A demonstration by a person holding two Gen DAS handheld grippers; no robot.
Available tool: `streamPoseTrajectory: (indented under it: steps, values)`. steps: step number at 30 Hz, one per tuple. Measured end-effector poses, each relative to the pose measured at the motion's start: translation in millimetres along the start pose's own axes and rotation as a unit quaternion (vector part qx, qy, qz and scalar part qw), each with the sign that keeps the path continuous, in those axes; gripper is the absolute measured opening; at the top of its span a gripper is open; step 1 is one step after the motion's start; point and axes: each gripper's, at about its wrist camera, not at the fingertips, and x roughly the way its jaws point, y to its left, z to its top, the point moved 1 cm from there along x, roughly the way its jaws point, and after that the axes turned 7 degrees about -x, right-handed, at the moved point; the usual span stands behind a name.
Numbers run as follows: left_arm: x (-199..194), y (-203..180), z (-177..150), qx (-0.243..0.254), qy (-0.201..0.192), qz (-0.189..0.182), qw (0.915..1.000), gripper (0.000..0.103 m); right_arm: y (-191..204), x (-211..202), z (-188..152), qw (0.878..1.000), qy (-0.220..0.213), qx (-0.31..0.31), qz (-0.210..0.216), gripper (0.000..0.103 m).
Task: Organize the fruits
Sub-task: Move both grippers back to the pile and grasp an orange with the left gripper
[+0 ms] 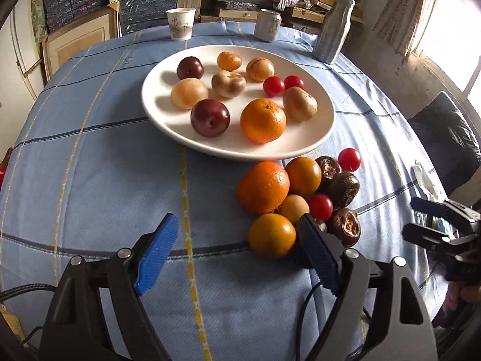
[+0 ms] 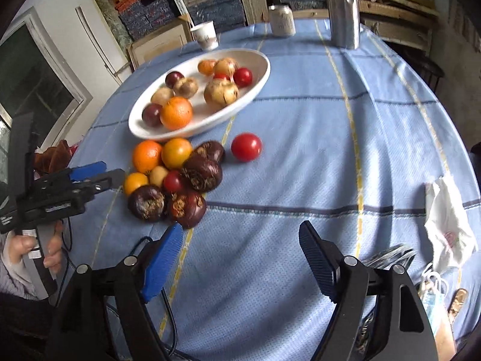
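A white plate (image 1: 168,126) (image 2: 141,126) holds several fruits: plums, oranges, pale round fruits, cherry tomatoes. In front of it a loose pile lies on the blue cloth: a large orange (image 1: 263,187), small yellow-orange fruits (image 1: 272,234), red tomatoes (image 1: 320,207), dark brown water chestnuts (image 1: 345,225) (image 2: 188,206). One red tomato (image 2: 246,146) lies apart to the right. My left gripper (image 1: 240,234) is open and empty just before the pile, its right finger beside a yellow-orange fruit. My right gripper (image 2: 240,240) is open and empty, right of the pile.
A paper cup (image 1: 181,24), a can (image 1: 267,24) and a silver bottle (image 1: 333,30) stand at the table's far edge. A white plastic bag (image 2: 448,225) lies at the right edge. Shelves with boxes stand behind.
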Motion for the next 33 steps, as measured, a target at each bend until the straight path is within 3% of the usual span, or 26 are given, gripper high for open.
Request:
streamPoseTrajectory:
  steps: [3,7,12,15,23,33]
  values:
    - [11,-2,-2,0.013,0.012,0.015,0.9997,0.084,0,-1,1,1.000,0.000,0.001,-0.003,0.084]
    - [4,8,-9,0.012,0.000,0.027,0.9996,0.089,-1,-2,2,1.000,-0.003,0.003,-0.003,0.084]
    - [-15,46,-23,-0.030,-0.006,0.059,0.9978,0.087,4,-1,3,1.000,-0.001,-0.008,0.000,0.084]
    - [-23,55,-29,-0.042,-0.008,0.051,0.9977,0.087,6,2,3,1.000,0.002,-0.012,0.004,0.084]
    - [-8,28,-29,0.004,0.002,0.041,0.9991,0.087,10,0,3,1.000,0.006,-0.021,0.003,0.084]
    - [-8,30,-47,0.011,0.021,0.028,0.9993,0.087,8,2,-1,1.000,0.012,-0.012,0.003,0.084]
